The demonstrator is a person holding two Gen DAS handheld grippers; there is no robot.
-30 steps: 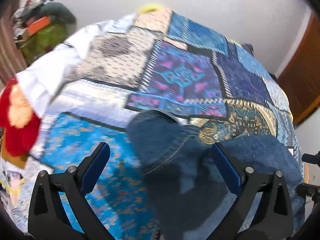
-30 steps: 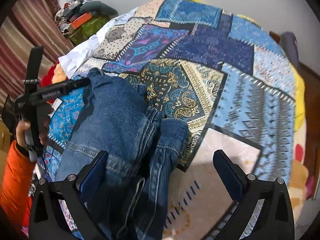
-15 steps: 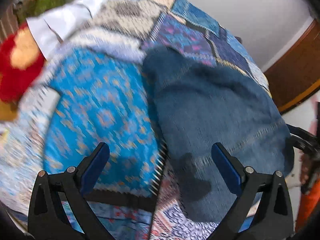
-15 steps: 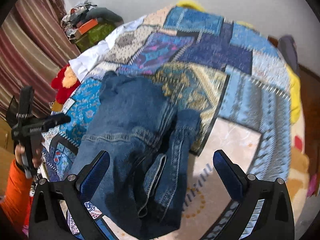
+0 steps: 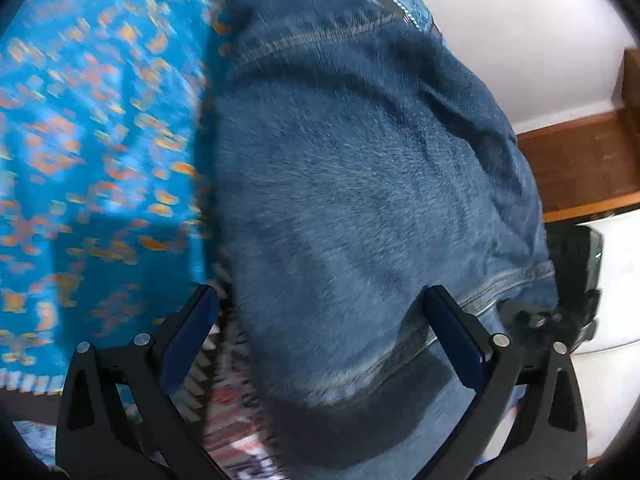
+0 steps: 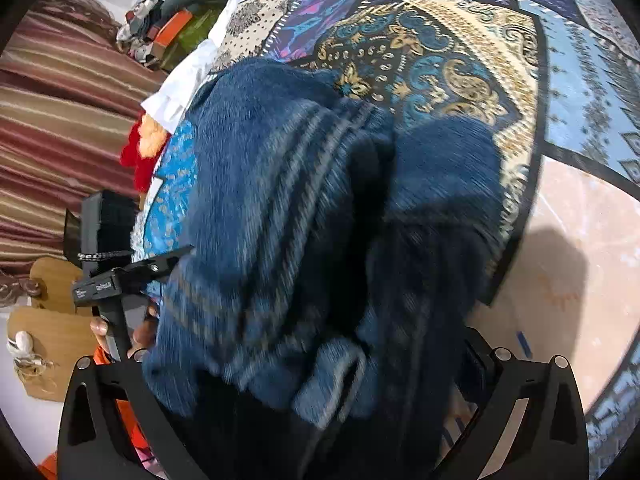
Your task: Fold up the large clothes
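Blue denim jeans [image 5: 360,184] lie bunched on the patchwork bedspread [image 5: 92,128]. My left gripper [image 5: 320,320] hangs open low over their waistband end, with denim filling the space between its blue pads [image 5: 188,328]. In the right wrist view the jeans [image 6: 304,216] are folded into thick layers, and a loose flap covers most of my right gripper [image 6: 316,364]. Its arms stand wide apart, so it is open, and only the right finger [image 6: 476,364] shows. The left gripper [image 6: 120,276] appears at the left side of the jeans, held by a hand [image 6: 100,326].
A white cloth [image 6: 180,84] and a red plush toy [image 6: 140,152] lie at the bed's left side. Piled clothes [image 6: 160,28] and a striped curtain [image 6: 60,112] stand beyond. A wooden door [image 5: 580,168] is to the right. The pale quilt patch [image 6: 572,264] is bare.
Both grippers have dropped closer to the jeans, which now fill both views. The left gripper has moved toward the waistband. Denim now covers the right gripper's fingers.
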